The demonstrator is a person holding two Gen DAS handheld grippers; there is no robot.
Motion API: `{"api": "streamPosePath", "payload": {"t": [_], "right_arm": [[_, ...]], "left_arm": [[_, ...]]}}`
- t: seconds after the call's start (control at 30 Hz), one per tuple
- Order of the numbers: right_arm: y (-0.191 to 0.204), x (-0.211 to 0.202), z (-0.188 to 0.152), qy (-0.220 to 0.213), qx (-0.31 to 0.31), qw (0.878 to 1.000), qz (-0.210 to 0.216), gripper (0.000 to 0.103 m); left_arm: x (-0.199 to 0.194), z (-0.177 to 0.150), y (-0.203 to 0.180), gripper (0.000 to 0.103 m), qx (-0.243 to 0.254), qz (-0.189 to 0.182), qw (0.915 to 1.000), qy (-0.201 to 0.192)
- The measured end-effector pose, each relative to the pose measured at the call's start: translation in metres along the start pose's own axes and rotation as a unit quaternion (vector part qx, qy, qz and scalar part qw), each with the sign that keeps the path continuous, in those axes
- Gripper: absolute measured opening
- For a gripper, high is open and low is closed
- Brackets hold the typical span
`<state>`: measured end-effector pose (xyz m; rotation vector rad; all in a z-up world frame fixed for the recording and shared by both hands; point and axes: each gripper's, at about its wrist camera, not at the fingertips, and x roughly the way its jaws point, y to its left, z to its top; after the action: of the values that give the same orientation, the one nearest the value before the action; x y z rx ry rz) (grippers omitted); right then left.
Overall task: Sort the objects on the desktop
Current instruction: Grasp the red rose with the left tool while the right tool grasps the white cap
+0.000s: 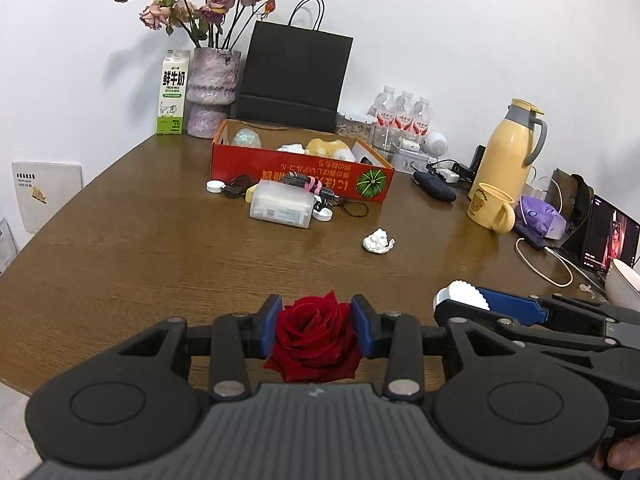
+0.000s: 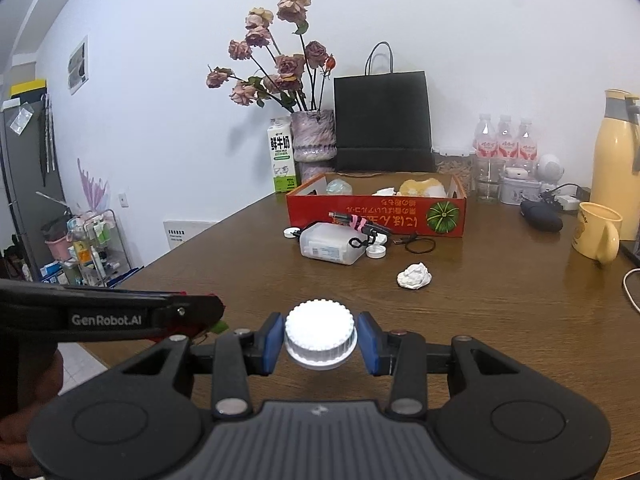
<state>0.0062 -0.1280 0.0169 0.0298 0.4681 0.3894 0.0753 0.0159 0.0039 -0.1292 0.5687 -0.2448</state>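
Note:
My left gripper (image 1: 318, 330) is shut on a red rose (image 1: 316, 340) and holds it above the table's near edge. My right gripper (image 2: 320, 340) is shut on a white ribbed cap (image 2: 320, 338); it also shows in the left wrist view (image 1: 464, 298), just right of the left gripper. The left gripper shows at the left of the right wrist view (image 2: 200, 316). A red cardboard box (image 1: 304, 178) holding several items stands at the back middle of the brown table (image 1: 160, 248). In front of it lie a clear plastic box (image 1: 282, 204), cables (image 1: 316, 190), small white caps (image 1: 215, 186) and a crumpled tissue (image 1: 378, 242).
At the back stand a milk carton (image 1: 174, 94), a vase of dried roses (image 1: 212, 92), a black paper bag (image 1: 294, 80) and water bottles (image 1: 404, 114). On the right are a yellow thermos (image 1: 508, 148), a yellow mug (image 1: 490, 208), a dark pouch (image 1: 434, 186), cables, a phone (image 1: 610, 240) and a white bowl (image 1: 624, 288).

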Motion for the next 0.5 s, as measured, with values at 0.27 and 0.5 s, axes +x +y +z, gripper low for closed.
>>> {"api": "streamPosePath", "payload": {"t": [0.27,0.5], "right_arm": [[-0.008,0.011,0.000,0.011,0.010,1.000,-0.001,0.039],[-0.016,0.031,0.005,0.026,0.007,1.000,-0.002,0.039]], "left_arm": [[0.009,0.001,0.006,0.039,-0.004,0.006,0.9999,0.009],[0.027,0.014,0.009,0.039,-0.001,0.009,0.9998,0.016]]}}
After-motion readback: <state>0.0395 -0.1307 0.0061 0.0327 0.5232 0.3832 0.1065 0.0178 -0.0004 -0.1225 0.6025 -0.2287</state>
